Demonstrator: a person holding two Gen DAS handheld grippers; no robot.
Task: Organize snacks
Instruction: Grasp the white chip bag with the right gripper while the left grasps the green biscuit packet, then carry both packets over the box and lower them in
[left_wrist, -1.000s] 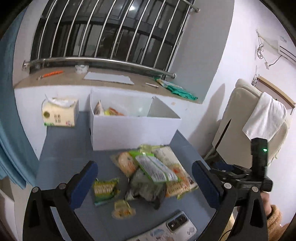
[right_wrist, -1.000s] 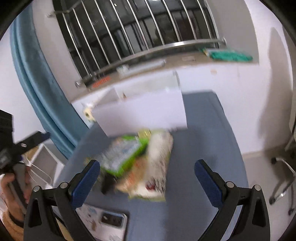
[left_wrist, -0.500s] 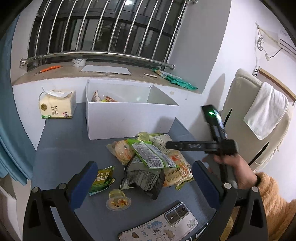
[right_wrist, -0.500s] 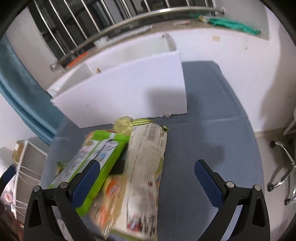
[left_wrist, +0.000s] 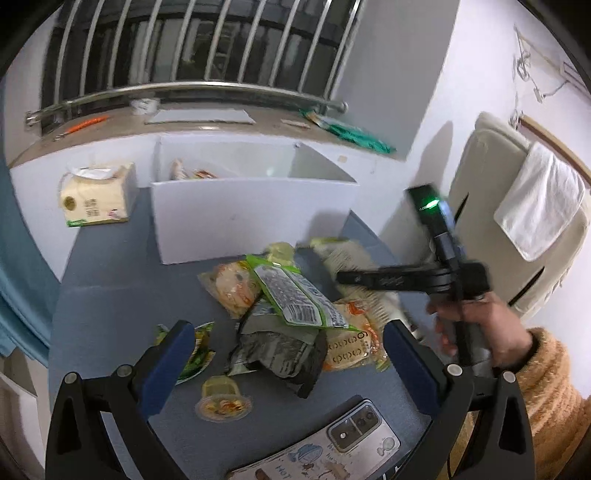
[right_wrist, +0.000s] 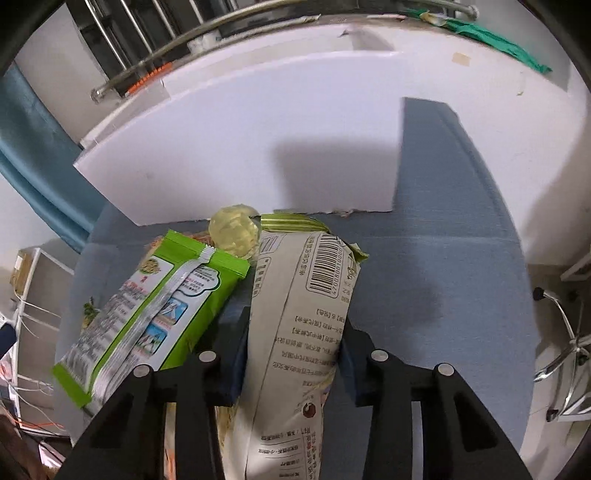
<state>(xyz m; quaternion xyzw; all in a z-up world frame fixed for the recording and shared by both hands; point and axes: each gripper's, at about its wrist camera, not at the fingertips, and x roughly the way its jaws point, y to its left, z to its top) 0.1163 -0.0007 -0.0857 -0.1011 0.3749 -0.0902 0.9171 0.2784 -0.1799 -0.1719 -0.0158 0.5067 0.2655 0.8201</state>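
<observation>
A pile of snack packets lies on the grey-blue table (left_wrist: 110, 280) in front of a white open box (left_wrist: 251, 210). My right gripper (right_wrist: 295, 332) is shut on a long white packet with a barcode (right_wrist: 306, 306), its blue pads pressing both sides. It also shows in the left wrist view (left_wrist: 369, 277), over the pile's right side. A green packet (right_wrist: 155, 306) lies just left of the white one, with a yellow jelly cup (right_wrist: 232, 232) behind. My left gripper (left_wrist: 291, 362) is open and empty above the pile's near edge, over a dark packet (left_wrist: 277, 350).
A tissue pack (left_wrist: 96, 195) stands left of the box. A phone (left_wrist: 332, 443) lies at the table's near edge, with a small jelly cup (left_wrist: 221, 400) and a green packet (left_wrist: 195, 350) nearby. A padded chair with a towel (left_wrist: 535, 206) stands to the right. The box holds some snacks (left_wrist: 188, 171).
My right gripper has moved down onto the pile and closed on the white barcode packet. My left gripper has stayed open and nearly in place.
</observation>
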